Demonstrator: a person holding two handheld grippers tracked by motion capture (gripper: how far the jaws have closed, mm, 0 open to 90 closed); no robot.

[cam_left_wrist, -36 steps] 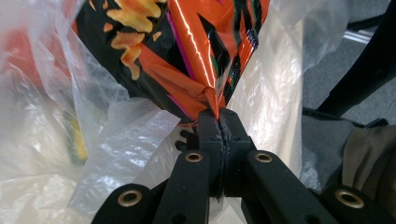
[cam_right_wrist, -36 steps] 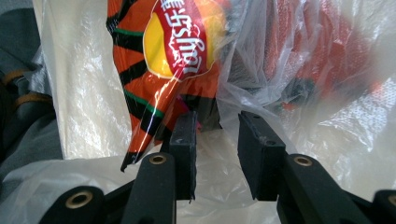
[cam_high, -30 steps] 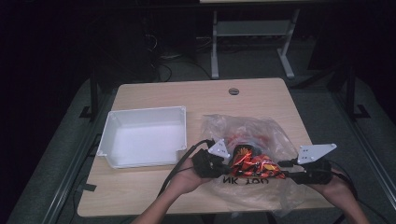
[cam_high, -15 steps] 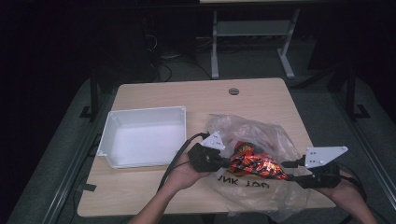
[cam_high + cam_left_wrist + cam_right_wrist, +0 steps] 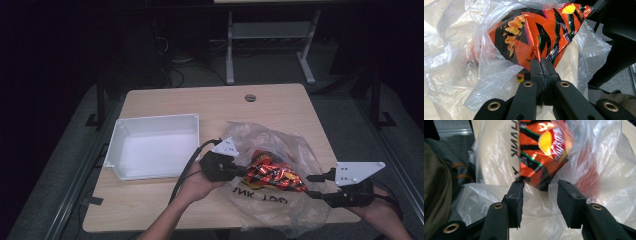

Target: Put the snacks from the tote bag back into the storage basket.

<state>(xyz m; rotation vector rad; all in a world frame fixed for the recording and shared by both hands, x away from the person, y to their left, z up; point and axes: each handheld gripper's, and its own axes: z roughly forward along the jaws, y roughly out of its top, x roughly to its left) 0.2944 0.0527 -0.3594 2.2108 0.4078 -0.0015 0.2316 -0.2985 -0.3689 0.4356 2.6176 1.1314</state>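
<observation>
An orange and black snack bag (image 5: 272,175) lies half out of a clear plastic bag (image 5: 280,145) on the wooden table. My left gripper (image 5: 245,172) is shut on the snack bag's left end; in the left gripper view the jaws (image 5: 541,65) pinch a fold of the foil (image 5: 544,32). My right gripper (image 5: 311,186) is at the snack bag's right end, and its jaws have just been opening. In the right gripper view they (image 5: 540,187) stand apart, with the foil's corner (image 5: 541,147) hanging between the tips and not pressed. The crumpled plastic (image 5: 599,157) lies behind it.
A white rectangular tray (image 5: 120,145) sits on the table to the left of the bags. A round cable hole (image 5: 250,97) is near the table's far edge. The plastic bag hangs over the near right edge. A dark floor and a metal frame lie beyond.
The right gripper has drawn back to the right, away from the snack bag, and its jaws have spread. The snack bag now lies stretched out farther from the plastic. The left gripper has kept its grip.
</observation>
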